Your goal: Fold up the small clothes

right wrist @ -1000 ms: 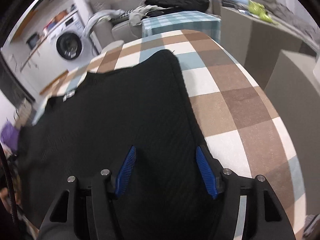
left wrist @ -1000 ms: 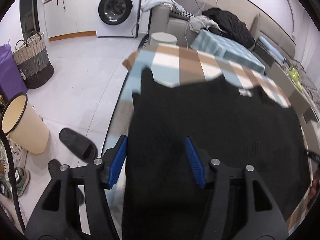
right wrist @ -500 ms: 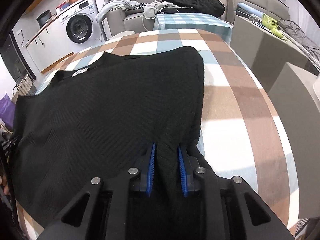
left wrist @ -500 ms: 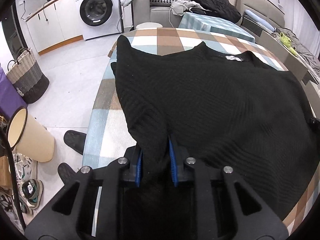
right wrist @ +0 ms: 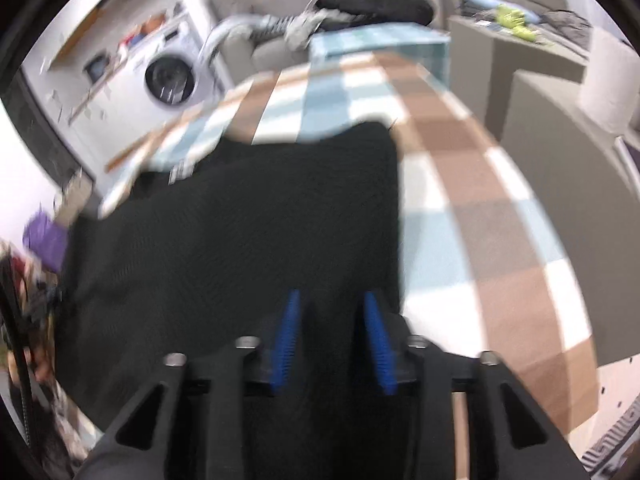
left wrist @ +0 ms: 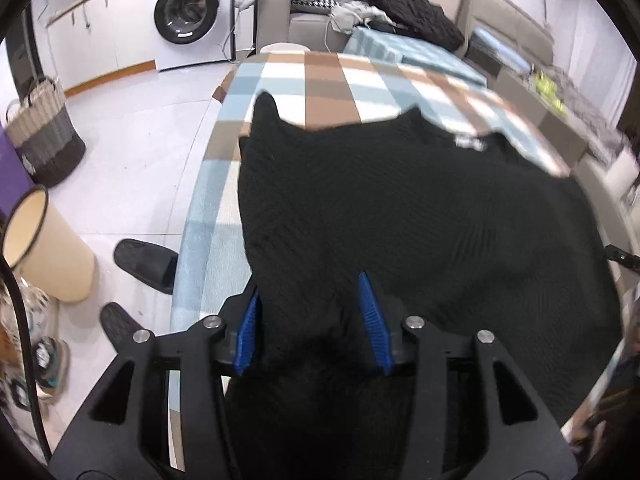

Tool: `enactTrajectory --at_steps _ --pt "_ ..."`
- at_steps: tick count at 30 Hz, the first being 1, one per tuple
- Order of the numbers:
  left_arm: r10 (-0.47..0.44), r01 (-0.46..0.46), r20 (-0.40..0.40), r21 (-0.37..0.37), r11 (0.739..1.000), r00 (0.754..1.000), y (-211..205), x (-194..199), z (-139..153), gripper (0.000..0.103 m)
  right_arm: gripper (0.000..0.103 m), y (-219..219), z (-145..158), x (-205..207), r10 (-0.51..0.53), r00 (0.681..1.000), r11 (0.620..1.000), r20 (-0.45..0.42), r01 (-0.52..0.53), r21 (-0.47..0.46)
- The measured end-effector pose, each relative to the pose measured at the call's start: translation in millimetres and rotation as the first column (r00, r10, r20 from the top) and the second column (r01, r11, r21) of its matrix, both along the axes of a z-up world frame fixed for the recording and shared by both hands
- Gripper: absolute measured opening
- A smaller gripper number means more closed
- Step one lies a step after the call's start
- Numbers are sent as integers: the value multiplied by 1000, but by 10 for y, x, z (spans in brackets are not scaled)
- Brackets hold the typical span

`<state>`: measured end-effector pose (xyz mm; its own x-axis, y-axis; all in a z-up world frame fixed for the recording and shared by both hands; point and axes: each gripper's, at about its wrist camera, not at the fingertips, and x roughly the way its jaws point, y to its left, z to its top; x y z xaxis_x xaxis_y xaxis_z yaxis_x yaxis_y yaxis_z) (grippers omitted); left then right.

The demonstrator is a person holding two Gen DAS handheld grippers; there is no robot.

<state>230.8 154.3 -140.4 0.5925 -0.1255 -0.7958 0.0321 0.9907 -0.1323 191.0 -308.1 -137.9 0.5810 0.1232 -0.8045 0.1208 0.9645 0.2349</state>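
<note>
Checked tablecloth [left wrist: 328, 80] in brown, blue and white, washing machine [left wrist: 188, 16] behind. Spread flat on it, a black ribbed knit top [left wrist: 400, 208], label at the collar. Half a second ago pinched at both near corners; now let go. Left gripper [left wrist: 308, 316] and right gripper [right wrist: 332, 340] have just been opening, pads apart, loose fabric between. Probably hem smoothed out, first fold not yet made.

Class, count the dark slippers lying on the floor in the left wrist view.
2. One slipper lies beside the checked table's left edge; the other slipper lies nearer the camera, left of the tool. More may be hidden.
</note>
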Motion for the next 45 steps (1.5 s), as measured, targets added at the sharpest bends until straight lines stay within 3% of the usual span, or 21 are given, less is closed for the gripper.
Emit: enactTrajectory --at_steps 2,4,10,16,17,18,19,22,24,27,29,32,33,35,36,37,41,43,45 --pt "11 -10 15 -28 1000 1000 54 46 96 51 50 -138 107 124 -59 998 998 36 58 11" --pt "32 -30 52 -33 999 998 106 107 212 65 51 -262 150 337 -98 994 994 52 95 49" --pt "68 -67 58 -12 998 996 219 484 338 65 51 -422 -28 972 -165 986 983 -4 165 86" --pt "102 -103 15 38 994 995 308 830 151 65 47 -474 -256 1291 -197 980 977 -35 199 77" --pt "103 -104 13 43 994 995 288 899 93 65 40 -461 -251 1302 -195 981 978 -16 196 75" --pt "107 -108 12 54 993 994 283 942 55 65 24 -442 -236 1294 -184 983 980 1 184 74" --pt "108 -109 19 58 992 994 293 982 36 65 16 -420 -193 1268 -175 984 983 30 173 68" --pt "119 -119 14 42 992 993 298 1076 -26 65 10 -368 18 1149 -126 977 987 170 107 117" --pt "123 -124 21 41 991 992 306 1110 -42 65 9 -315 245 963 -41 942 984 334 -21 179" --pt "125 -127 29 48 991 992 305 1156 -68 65 9 -219 397 883 2 924 992 382 -50 116" --pt "131 -132 33 37 991 991 331 1184 -74 65 8 -245 395 910 -13 929 989 370 -43 143" --pt "136 -138 41 26 990 990 338 1201 -59 60 8 -235 377 936 -14 933 989 361 -40 142" --pt "135 -137 49 25 990 990 335 1216 -48 53 8 -231 369 948 -12 934 989 358 -41 141" --pt "132 -134 66 26 991 989 324 1238 -27 30 8 -223 367 957 -8 934 989 356 -46 143" --pt "127 -129 77 22 991 989 318 1243 -9 14 8 -214 362 970 -8 936 990 352 -42 137" --pt "126 -128 96 13 992 987 312 1228 25 7 8 -196 350 913 -8 937 990 350 -42 135" --pt "134 -129 182 -39 991 974 337 1054 207 5 8 -234 373 851 -19 932 986 362 -42 161" --pt "144 -134 216 -58 989 966 367 963 319 5 8 -318 412 788 -45 901 966 431 -70 248" --pt "168 -154 244 -75 985 955 426 922 411 5 8 -398 435 829 -106 895 962 434 -18 272"
